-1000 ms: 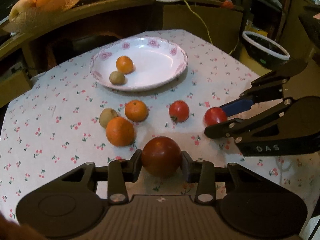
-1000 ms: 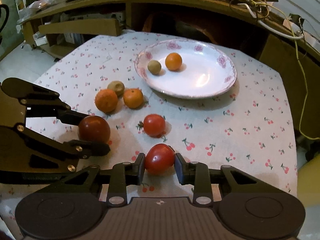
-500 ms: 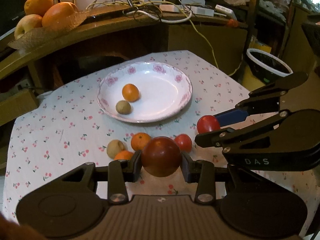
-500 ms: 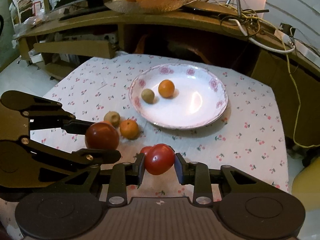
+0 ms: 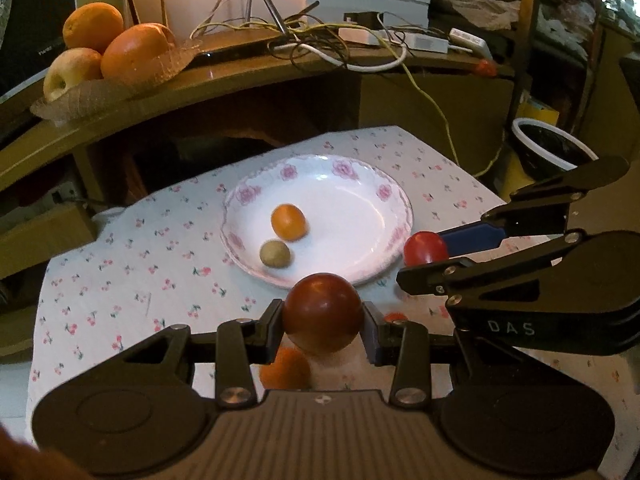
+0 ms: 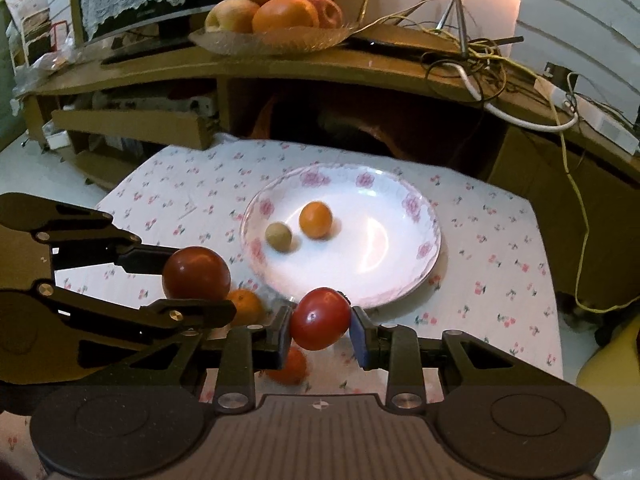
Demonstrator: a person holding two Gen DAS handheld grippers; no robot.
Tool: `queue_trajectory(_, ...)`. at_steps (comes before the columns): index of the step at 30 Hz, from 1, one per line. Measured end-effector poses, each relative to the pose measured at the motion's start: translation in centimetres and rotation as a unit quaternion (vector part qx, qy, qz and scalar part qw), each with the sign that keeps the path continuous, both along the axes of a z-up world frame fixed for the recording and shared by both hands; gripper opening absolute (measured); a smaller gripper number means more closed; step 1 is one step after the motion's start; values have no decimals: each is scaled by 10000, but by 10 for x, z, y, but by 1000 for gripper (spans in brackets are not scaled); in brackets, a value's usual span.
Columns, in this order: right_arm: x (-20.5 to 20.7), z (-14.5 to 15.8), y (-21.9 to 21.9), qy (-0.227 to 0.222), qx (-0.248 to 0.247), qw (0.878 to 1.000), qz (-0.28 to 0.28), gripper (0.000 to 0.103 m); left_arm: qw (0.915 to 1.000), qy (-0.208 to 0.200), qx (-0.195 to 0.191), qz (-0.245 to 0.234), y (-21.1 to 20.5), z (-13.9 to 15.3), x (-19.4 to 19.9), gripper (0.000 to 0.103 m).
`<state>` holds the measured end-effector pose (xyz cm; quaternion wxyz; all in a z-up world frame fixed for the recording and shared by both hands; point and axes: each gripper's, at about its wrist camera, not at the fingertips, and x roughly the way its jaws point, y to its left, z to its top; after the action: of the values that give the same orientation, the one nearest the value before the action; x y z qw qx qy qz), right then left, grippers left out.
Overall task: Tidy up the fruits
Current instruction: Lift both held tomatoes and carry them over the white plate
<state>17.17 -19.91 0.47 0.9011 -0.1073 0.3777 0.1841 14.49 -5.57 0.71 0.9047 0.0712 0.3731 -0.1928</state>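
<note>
My left gripper (image 5: 323,322) is shut on a dark red tomato (image 5: 322,312), held in the air just short of the white floral plate (image 5: 376,184). My right gripper (image 6: 320,326) is shut on a brighter red tomato (image 6: 320,318) near the plate's (image 6: 416,204) front rim. Each gripper shows in the other's view: the right one (image 5: 426,258) with its tomato (image 5: 425,247), the left one (image 6: 192,280) with its tomato (image 6: 196,272). On the plate lie a small orange (image 5: 288,222) and a greenish-brown fruit (image 5: 275,253). Oranges (image 6: 245,306) (image 6: 290,366) lie on the cloth below, partly hidden.
The table wears a white cherry-print cloth (image 5: 120,280). Behind it a wooden shelf (image 5: 248,68) carries a glass dish of oranges and an apple (image 5: 108,48) and tangled cables (image 5: 332,48). A dark bowl (image 5: 548,152) stands off the table at the right.
Both grippers have lifted their tomatoes off the cloth and carried them forward toward the plate. The loose fruit on the cloth has slipped beneath the grippers in both views.
</note>
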Motion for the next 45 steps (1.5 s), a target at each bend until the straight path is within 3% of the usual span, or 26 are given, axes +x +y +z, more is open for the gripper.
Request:
queue_trajectory(17,43,-12,0,-27,72,9997,-246,33,9996,179,11,205,-2,-14,48,43)
queue_trajectory(24,52,-21,-3,52,73,9997,-241,33,9994,293,-6,199,-4,-23,56,43)
queue_trajectory(33,61,-29,-5,113,67,9996,-266,33,9997,150,157,57,-10,-26,61,43)
queue_trajectory(45,73,-36,-7,110,41,9997,-211,34,9997,240,-3,-11,-11,-37,76,43)
